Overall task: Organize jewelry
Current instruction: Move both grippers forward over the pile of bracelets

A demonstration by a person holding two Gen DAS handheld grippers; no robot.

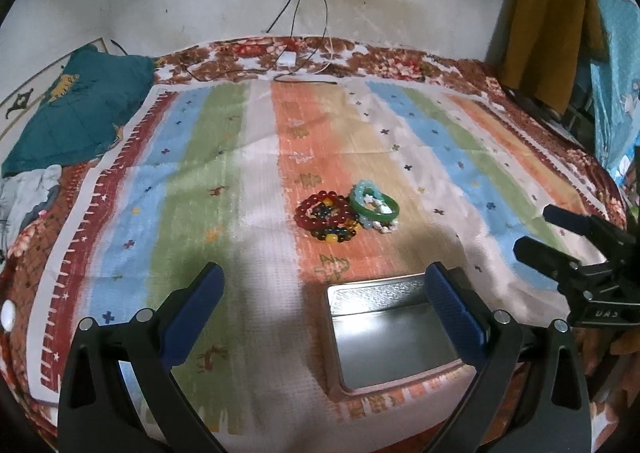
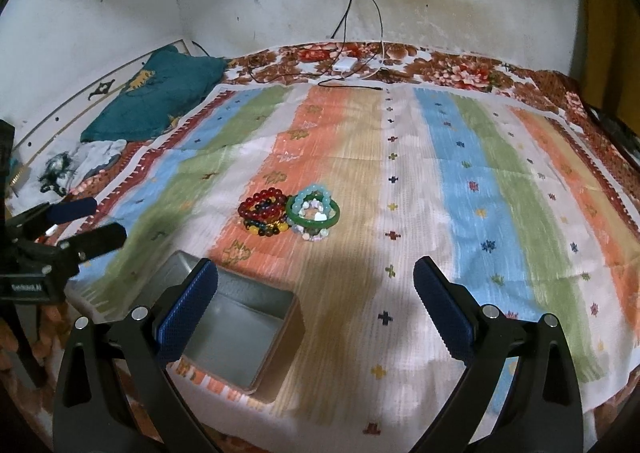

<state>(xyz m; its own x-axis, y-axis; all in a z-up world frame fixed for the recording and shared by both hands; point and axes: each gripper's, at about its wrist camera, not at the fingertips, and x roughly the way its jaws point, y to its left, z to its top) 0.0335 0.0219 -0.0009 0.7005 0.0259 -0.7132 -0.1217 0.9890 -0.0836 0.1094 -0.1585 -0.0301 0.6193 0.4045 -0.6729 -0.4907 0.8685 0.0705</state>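
The bracelets [image 1: 347, 213] are lying in a small heap on the striped cloth [image 1: 224, 157], the heap running longer side to side than front to back: red and dark beads [image 1: 320, 209] on the left, a green bangle [image 1: 376, 209] and pale blue beads [image 1: 362, 189] on the right, all lying flat and touching.

An open metal tin [image 1: 392, 337] is sitting on the cloth nearer the cameras, its long side running roughly across the left view.

Writing is showing on each gripper's black body as seen from the other camera, but it is too blurred to read with confidence.

The left gripper [image 1: 324, 313] is hanging above the cloth with its blue pads spread wide, holding nothing; the tin is lying just under its right finger [image 1: 452, 317] and the bracelets are well ahead. The right gripper [image 2: 316, 309] is likewise gaping and empty, the bracelets [image 2: 290, 213] ahead between its fingers and slightly left, the tin [image 2: 240, 337] under its left finger [image 2: 188, 313].
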